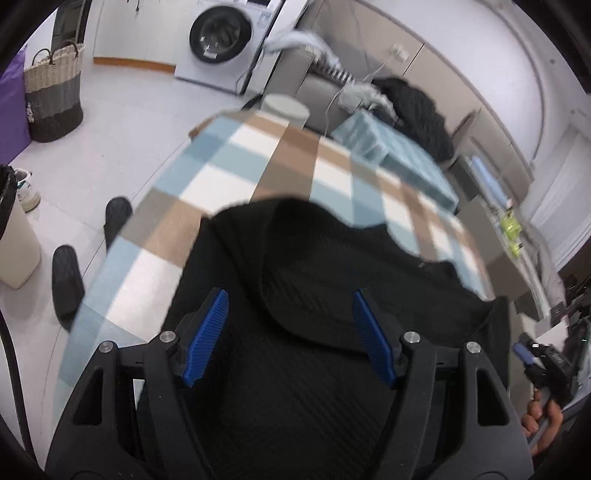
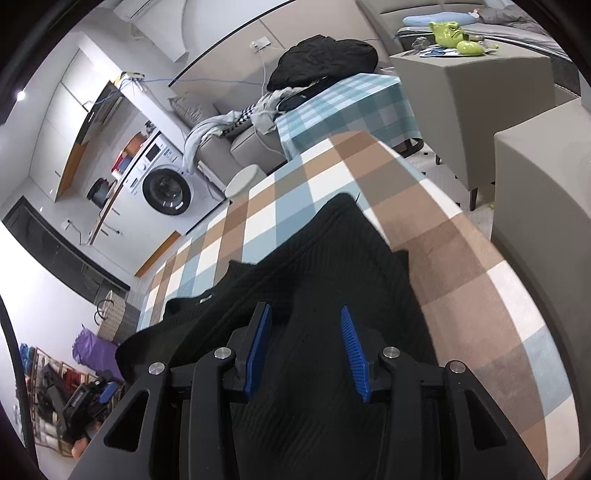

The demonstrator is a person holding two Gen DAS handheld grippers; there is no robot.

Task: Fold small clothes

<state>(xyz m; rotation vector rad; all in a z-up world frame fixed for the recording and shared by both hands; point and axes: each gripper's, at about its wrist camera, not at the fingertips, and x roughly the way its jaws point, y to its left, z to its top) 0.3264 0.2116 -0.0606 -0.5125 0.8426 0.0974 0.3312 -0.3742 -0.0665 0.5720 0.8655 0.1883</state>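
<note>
Left wrist view: one left gripper point(image 1: 290, 325), its two blue fingers point(image 1: 207, 339) spread wide with nothing pinched, hanging above one black ribbed knit garment point(image 1: 295, 387). The garment lies on the checked desk point(image 1: 236, 158), a layer doubled over with a rounded fold edge, probably laid flat so the next fold can be taken from above. Beyond: one washing machine point(image 1: 221, 37), one woven laundry basket point(image 1: 53, 96), two black slippers point(image 1: 66, 280) on the floor, and one dark clothes heap point(image 1: 417, 107), likely waiting its turn. The other gripper shows at the right edge, held by a hand point(image 1: 543, 424). Right wrist view: one right gripper point(image 2: 306, 347), fingers point(image 2: 354, 354) parted moderately and empty, over the same black garment point(image 2: 314, 266), which stretches along the desk point(image 2: 461, 280) with one corner pointing away. One further table under a blue checked cloth point(image 2: 351, 107) carries the dark heap point(image 2: 321, 59); two green figurines point(image 2: 447, 31) sit on a grey cube.
</note>
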